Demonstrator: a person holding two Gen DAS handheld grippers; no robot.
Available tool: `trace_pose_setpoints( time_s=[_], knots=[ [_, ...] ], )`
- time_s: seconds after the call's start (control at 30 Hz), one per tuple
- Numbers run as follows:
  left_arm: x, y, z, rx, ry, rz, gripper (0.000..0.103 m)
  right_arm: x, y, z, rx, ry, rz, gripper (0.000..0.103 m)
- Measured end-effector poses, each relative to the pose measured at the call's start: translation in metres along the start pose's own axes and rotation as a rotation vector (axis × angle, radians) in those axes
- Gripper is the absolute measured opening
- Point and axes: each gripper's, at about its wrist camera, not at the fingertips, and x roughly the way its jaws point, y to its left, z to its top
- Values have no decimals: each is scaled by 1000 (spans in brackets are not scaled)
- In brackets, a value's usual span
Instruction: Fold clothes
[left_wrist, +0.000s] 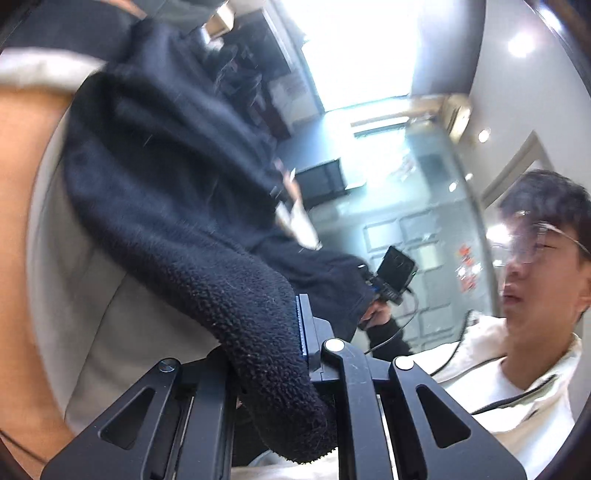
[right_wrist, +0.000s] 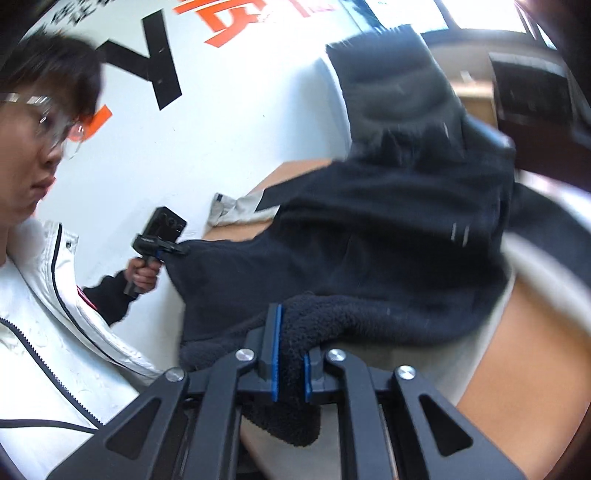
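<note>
Both claws were clamped on the dark fleece garment (left_wrist: 177, 192) — the left claw (left_wrist: 280, 354) pinching one thick edge, the right claw (right_wrist: 290, 363) biting another between its blue pads (right_wrist: 275, 354). The garment hung stretched between them, lifted above the brown tabletop (right_wrist: 524, 362) and a pale cloth (left_wrist: 110, 332) — the person in a white jacket (right_wrist: 55, 332) stood close.

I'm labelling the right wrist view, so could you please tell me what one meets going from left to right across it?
Person in a white jacket → left gripper pinching a corner of the garment → right gripper shut on the dark fleece garment → bare wooden table.
</note>
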Motion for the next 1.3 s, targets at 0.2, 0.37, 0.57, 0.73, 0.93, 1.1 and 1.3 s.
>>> trace_pose_setpoints(
  time_s=[0.2,0.37,0.57,0.73,0.93,1.1,1.3],
  knots=[
    [6,-24,98,26,-69,-15,10,-1,-48,75,2,-99,-31,9],
    [-2,-3,177,-9,-110,23,10,8,-107,110,115,-176,-56,9],
    [15,26,253,-27,-202,18,10,13,-179,147,175,-278,-92,9],
    [64,90,316,-108,-122,105,11,70,-253,145,268,-165,-154,9],
    [91,145,343,-190,-76,127,11,113,-306,131,384,-164,-147,10],
    [101,167,358,-224,-52,66,19,117,-343,123,539,-204,-23,17],
    [72,157,364,-197,-115,89,93,89,-356,109,634,-242,-64,35]
  ],
)
